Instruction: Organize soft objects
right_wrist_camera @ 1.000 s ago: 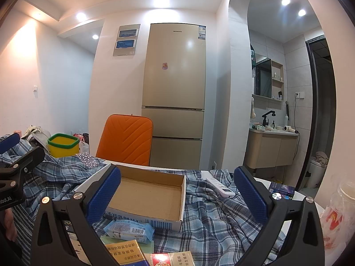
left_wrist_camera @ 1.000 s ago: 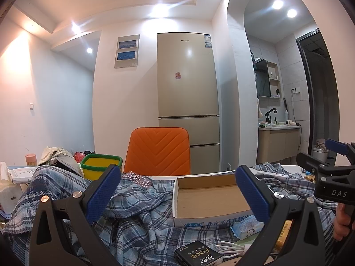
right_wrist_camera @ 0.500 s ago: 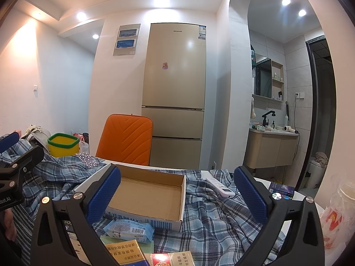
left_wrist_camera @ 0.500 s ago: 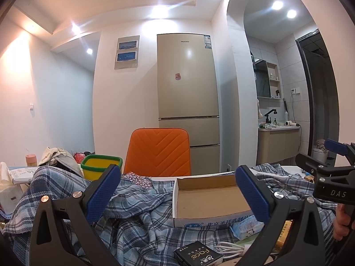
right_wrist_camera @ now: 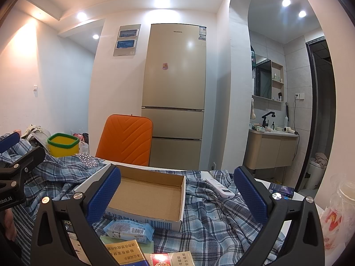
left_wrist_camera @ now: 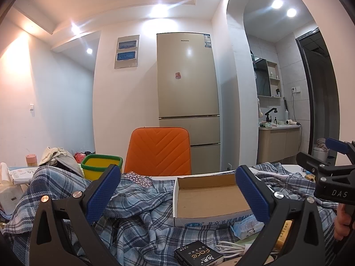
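A crumpled blue plaid shirt (left_wrist_camera: pixel 137 210) lies spread over the table, also in the right wrist view (right_wrist_camera: pixel 213 219). An empty cardboard box (left_wrist_camera: pixel 210 197) rests on it, also in the right wrist view (right_wrist_camera: pixel 146 197). A blue tissue pack (right_wrist_camera: pixel 129 230) lies in front of the box, also in the left wrist view (left_wrist_camera: pixel 246 227). My left gripper (left_wrist_camera: pixel 177 195) is open and empty above the shirt. My right gripper (right_wrist_camera: pixel 176 195) is open and empty above the box. Each gripper shows at the edge of the other's view.
An orange chair (left_wrist_camera: pixel 158 150) stands behind the table, with a fridge (left_wrist_camera: pixel 188 102) beyond. A yellow bin (left_wrist_camera: pixel 102 166) is at the left. A black box (left_wrist_camera: pixel 198 255), white cable (left_wrist_camera: pixel 230 247), remote (right_wrist_camera: pixel 219 187), cigarette packs (right_wrist_camera: pixel 124 252) and a plastic bag (right_wrist_camera: pixel 339 212) lie around.
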Action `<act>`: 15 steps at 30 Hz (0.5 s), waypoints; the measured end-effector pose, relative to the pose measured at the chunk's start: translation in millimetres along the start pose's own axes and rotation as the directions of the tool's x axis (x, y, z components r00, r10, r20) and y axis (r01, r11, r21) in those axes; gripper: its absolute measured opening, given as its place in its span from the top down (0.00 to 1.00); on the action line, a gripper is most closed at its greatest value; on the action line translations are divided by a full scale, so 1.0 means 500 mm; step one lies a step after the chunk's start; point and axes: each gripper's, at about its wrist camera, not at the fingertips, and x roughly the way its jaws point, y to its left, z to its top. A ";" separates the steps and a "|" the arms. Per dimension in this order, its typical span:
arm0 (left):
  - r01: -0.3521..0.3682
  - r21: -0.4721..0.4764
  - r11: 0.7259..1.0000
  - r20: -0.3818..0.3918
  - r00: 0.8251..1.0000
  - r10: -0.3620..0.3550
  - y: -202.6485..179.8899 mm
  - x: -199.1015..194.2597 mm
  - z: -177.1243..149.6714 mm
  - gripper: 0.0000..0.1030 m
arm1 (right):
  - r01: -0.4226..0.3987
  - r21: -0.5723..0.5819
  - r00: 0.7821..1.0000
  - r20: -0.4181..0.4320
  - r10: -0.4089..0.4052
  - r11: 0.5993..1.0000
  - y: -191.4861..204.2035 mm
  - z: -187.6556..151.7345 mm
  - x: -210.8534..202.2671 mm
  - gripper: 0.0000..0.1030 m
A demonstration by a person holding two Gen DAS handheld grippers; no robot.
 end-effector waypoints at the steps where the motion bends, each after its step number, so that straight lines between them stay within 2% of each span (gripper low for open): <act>1: 0.000 0.001 1.000 0.001 1.000 0.000 0.000 0.000 0.000 0.00 | 0.000 0.000 1.000 0.000 0.000 1.000 0.000 0.000 0.000 0.00; 15: 0.002 0.003 1.000 -0.002 1.000 -0.002 -0.002 0.001 0.000 0.00 | -0.035 -0.006 0.999 -0.018 0.035 0.999 0.006 -0.001 0.004 0.00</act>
